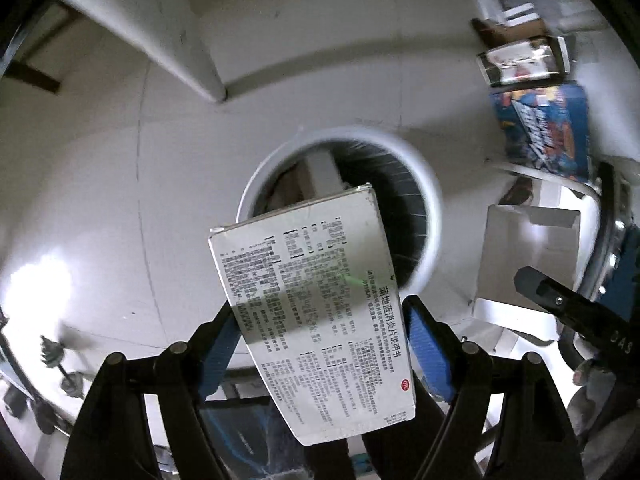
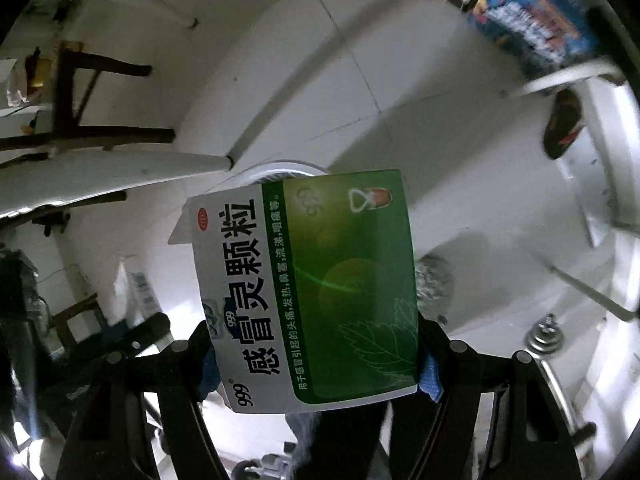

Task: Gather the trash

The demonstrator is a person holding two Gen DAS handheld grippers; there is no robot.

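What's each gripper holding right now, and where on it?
The left gripper has a grey printed medicine box between its blue pads, near its lower half. The right gripper clamps a green-and-white medicine box by its lower side edges.

Green-and-white medicine box (image 2: 312, 292): "999", "感冒灵颗粒". Grey printed box (image 1: 316, 308): "蒲地蓝消炎片说明书". Black gripper arm (image 1: 580, 312): "DAS".
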